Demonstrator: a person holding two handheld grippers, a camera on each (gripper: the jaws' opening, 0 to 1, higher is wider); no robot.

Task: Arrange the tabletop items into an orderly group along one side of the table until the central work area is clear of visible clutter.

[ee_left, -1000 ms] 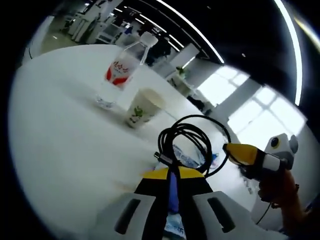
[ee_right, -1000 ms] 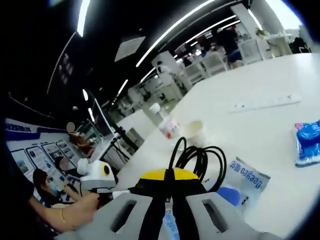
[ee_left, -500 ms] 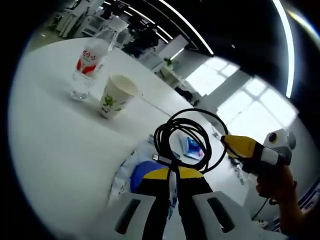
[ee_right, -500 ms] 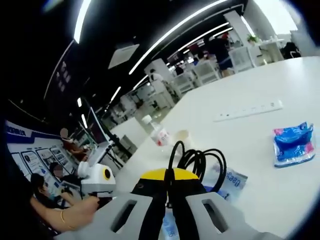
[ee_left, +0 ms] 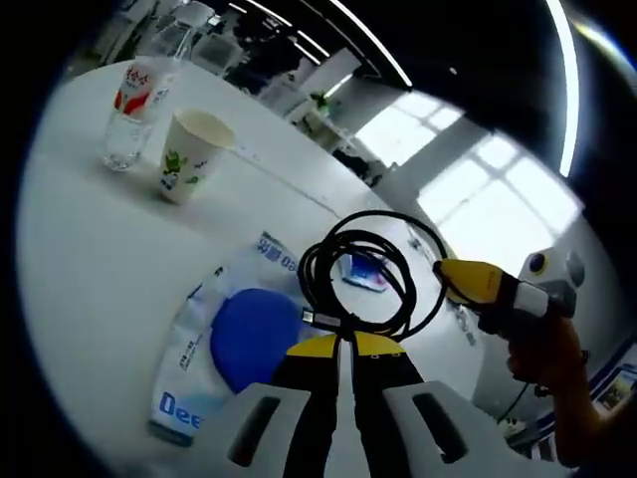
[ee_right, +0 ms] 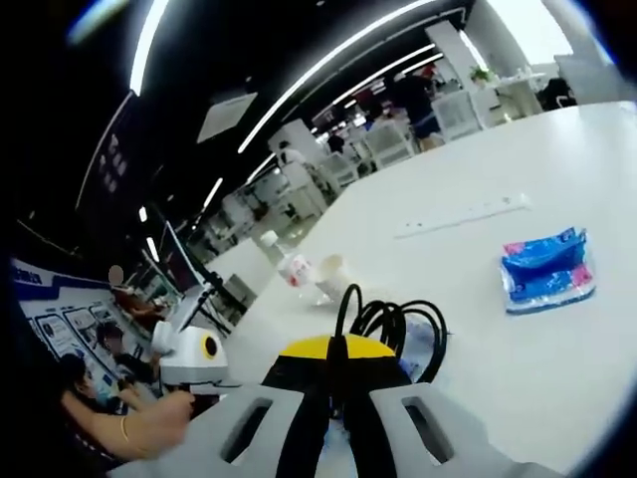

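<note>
My left claw [ee_left: 345,351] is clamped on a coiled black cable [ee_left: 360,280], held above the white desk [ee_left: 90,259]. My right claw [ee_right: 336,357] grips that coil too. Below lies a wipes pack [ee_left: 224,344]; paper cup [ee_left: 188,152] and water bottle [ee_left: 136,95] stand beyond.

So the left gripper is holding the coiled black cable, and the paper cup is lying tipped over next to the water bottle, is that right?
Not quite. The left gripper does hold the coiled black cable, but the paper cup stands upright beside the water bottle, not tipped over. The left gripper view shows it.
</note>
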